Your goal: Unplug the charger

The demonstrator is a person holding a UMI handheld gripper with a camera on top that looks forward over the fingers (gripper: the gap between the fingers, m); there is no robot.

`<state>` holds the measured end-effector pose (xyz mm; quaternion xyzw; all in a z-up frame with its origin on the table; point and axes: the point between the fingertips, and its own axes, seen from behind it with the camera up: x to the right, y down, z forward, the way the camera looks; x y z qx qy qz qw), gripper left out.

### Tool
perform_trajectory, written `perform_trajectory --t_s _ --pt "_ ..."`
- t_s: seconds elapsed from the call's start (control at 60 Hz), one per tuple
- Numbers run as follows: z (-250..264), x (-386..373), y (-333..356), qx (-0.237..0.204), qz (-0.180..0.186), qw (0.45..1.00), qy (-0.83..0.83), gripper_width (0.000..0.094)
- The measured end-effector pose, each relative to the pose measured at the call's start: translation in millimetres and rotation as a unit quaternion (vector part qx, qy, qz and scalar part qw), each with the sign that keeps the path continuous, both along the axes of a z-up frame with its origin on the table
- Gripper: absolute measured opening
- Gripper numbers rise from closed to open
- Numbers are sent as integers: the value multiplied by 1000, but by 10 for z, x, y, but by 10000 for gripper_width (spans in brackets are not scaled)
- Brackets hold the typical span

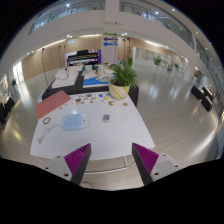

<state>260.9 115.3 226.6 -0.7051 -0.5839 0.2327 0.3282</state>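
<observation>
Gripper fingers apart, holding nothing, hovering at the near edge of the white table. Charger not identifiable; probably among small items mid-table, nearer than the plant. Best approach: move in, find the plug, centre it between the fingers before closing.

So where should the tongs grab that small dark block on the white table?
Probably across its body, from above on this near side: the small dark block lies low on the white table with bare surface around it. The open tongs hang well short.
</observation>
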Motion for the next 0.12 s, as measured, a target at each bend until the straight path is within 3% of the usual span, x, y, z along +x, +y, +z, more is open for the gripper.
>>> perform_trajectory --t_s 0.117 --pt "-70 77 -10 -3 16 1000 -10 851"
